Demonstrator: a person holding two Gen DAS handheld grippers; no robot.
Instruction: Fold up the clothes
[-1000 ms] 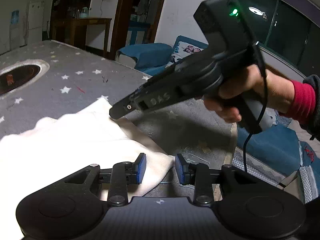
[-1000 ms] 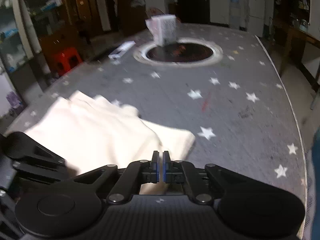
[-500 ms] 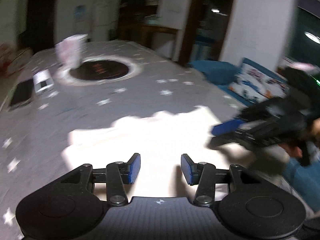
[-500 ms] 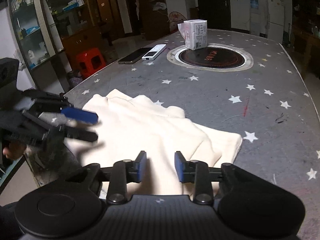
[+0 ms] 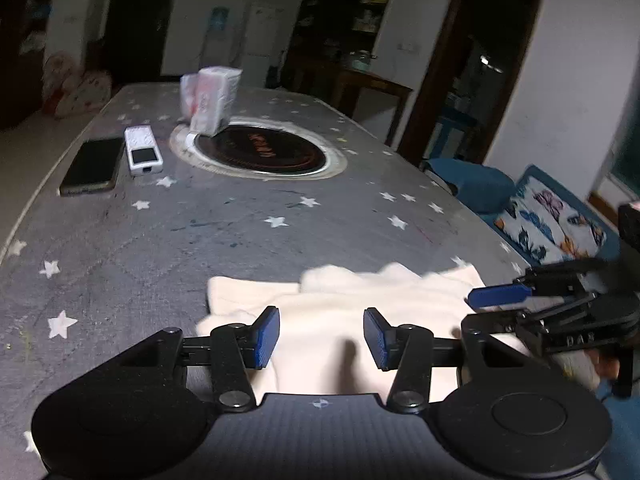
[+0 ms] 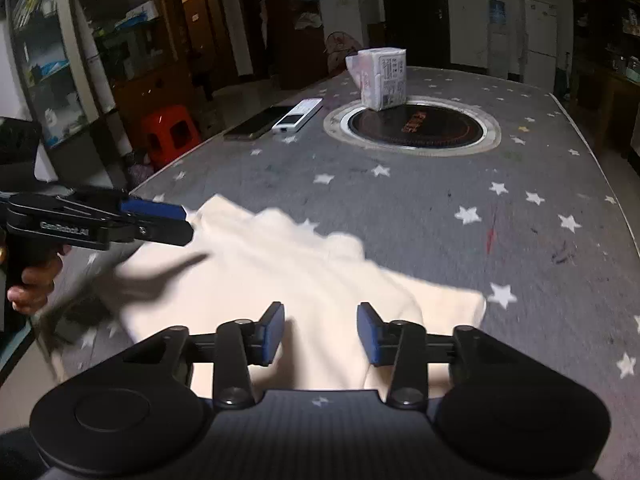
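Note:
A cream garment (image 5: 360,292) lies folded in layers on the grey star-patterned table (image 5: 240,232), near its front edge. My left gripper (image 5: 320,332) is open, its blue pads hovering over the cloth's near part with nothing pinched. My right gripper (image 6: 320,332) hangs over the same garment (image 6: 280,272); its jaws are opening and the pads press on nothing. Each gripper shows in the other's view: the right gripper (image 5: 476,308) at the cloth's right edge, the left gripper (image 6: 180,220) at the cloth's left corner, held by a hand (image 6: 32,284).
A round dark hotplate (image 5: 260,152) is set into the table's middle, with a tissue pack (image 5: 212,100) on its far rim. A dark phone (image 5: 94,164) and a white remote (image 5: 142,150) lie far left. A red stool (image 6: 170,128) stands off the table's left; a blue sofa (image 5: 480,188) on the right.
The right gripper went from shut to open above the cloth. The left gripper swung round from facing the right gripper to looking down the table, and its jaws widened.

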